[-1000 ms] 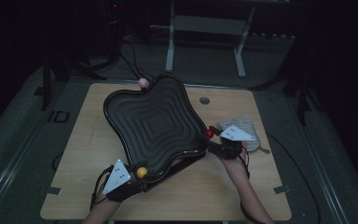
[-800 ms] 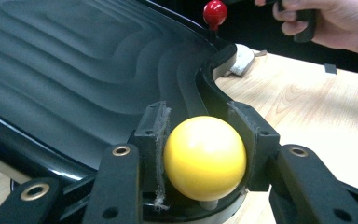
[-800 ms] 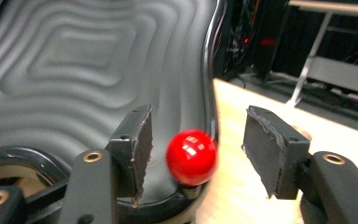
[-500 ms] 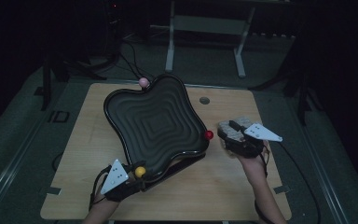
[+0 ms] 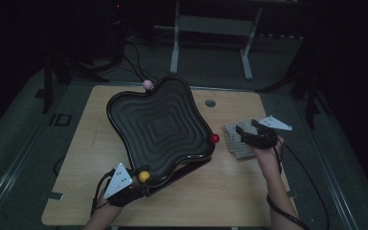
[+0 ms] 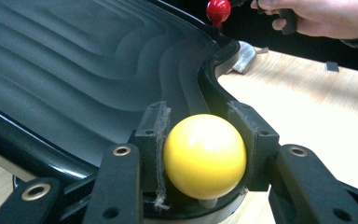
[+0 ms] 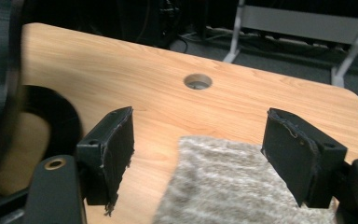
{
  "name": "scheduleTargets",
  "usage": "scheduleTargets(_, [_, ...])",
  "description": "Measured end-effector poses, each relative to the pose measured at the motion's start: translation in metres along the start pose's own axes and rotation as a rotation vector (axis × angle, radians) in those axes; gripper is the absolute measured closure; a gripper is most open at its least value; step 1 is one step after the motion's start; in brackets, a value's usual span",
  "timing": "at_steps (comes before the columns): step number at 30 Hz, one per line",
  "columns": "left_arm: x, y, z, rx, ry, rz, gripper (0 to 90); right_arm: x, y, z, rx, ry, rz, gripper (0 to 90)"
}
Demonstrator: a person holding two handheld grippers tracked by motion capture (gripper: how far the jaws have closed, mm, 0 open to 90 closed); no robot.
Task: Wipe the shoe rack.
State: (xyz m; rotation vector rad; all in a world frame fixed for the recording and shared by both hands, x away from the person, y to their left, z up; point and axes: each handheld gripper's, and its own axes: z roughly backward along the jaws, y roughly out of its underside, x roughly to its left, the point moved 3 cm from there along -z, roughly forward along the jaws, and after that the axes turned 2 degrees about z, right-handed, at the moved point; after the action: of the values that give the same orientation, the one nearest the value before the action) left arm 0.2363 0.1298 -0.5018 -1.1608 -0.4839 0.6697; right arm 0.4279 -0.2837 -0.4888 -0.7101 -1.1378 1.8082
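A black ridged tray (image 5: 155,127) rests tilted on the wooden table, with a ball knob at three of its corners. My left gripper (image 5: 141,183) is shut on the yellow ball (image 5: 144,176) at the near corner. In the left gripper view both pads (image 6: 154,133) press the yellow ball (image 6: 205,156). The red ball (image 5: 214,138) on the right corner stands free. Right of it, my right gripper (image 5: 247,126) hovers open over a grey cloth (image 5: 235,141). Its jaws have just been opening, and nothing is between them; the cloth (image 7: 228,186) lies below.
A pink ball (image 5: 148,84) tops the tray's far corner. A round hole (image 7: 198,81) pierces the table beyond the cloth. A black base shows under the tray's near right edge. Dark floor, cables and a metal frame surround the table.
My right gripper has left the red ball, moved right over the grey cloth, and spread its jaws. The left gripper and the tray have stayed put.
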Motion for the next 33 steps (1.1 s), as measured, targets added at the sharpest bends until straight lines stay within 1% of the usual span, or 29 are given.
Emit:
scheduleTargets(4, [0.001, 0.001, 0.000, -0.008, 0.008, 0.009, 58.8, -0.010, 0.001, -0.013, 0.028, 0.015, -0.019, 25.1])
scheduleTargets(7, [0.000, 0.001, 0.000, -0.014, 0.007, 0.012, 58.8, -0.016, 0.005, -0.027, 0.067, 0.025, -0.029, 23.7])
scheduleTargets(9, [0.000, 0.001, 0.000, -0.015, 0.006, 0.012, 58.8, -0.020, 0.010, -0.036, 0.098, 0.038, -0.036, 20.7])
scheduleTargets(11, [0.001, 0.001, 0.000, -0.017, 0.006, 0.011, 58.8, -0.024, 0.015, -0.044, 0.122, 0.048, -0.051, 20.6])
scheduleTargets(12, [0.001, 0.002, 0.000, -0.018, 0.007, 0.013, 58.8, -0.026, 0.018, -0.046, 0.131, 0.056, -0.048, 20.6])
scheduleTargets(15, [0.001, 0.002, 0.000, -0.021, 0.010, 0.016, 58.9, -0.033, 0.030, -0.054, 0.163, 0.072, -0.081, 20.6])
scheduleTargets(17, [0.001, 0.002, 0.000, -0.025, 0.009, 0.015, 58.8, -0.035, 0.038, -0.058, 0.184, 0.077, -0.086, 19.6])
scheduleTargets(19, [0.001, 0.003, 0.000, -0.029, 0.012, 0.016, 58.9, -0.036, 0.043, -0.063, 0.199, 0.086, -0.091, 15.1])
scheduleTargets(21, [0.001, 0.003, 0.000, -0.028, 0.007, 0.013, 58.9, -0.034, 0.051, -0.070, 0.230, 0.089, -0.082, 10.9])
scheduleTargets(23, [0.000, 0.003, 0.000, -0.029, 0.005, 0.018, 58.9, -0.032, 0.060, -0.079, 0.271, 0.087, -0.078, 10.1])
scheduleTargets(24, [0.000, 0.003, 0.000, -0.031, 0.004, 0.023, 58.9, -0.031, 0.061, -0.080, 0.267, 0.100, -0.070, 10.0])
scheduleTargets(26, [0.000, 0.004, 0.000, -0.033, 0.001, 0.028, 58.9, -0.029, 0.060, -0.082, 0.276, 0.109, -0.049, 10.1])
scheduleTargets(29, [0.000, 0.003, 0.000, -0.031, 0.000, 0.032, 59.0, -0.030, 0.060, -0.082, 0.287, 0.101, -0.060, 12.6])
scheduleTargets(32, [0.000, 0.004, 0.000, -0.033, -0.001, 0.032, 59.0, -0.030, 0.060, -0.081, 0.288, 0.108, -0.060, 15.5])
scheduleTargets(33, [0.000, 0.004, 0.000, -0.034, -0.003, 0.031, 59.1, -0.030, 0.061, -0.081, 0.287, 0.109, -0.059, 18.4])
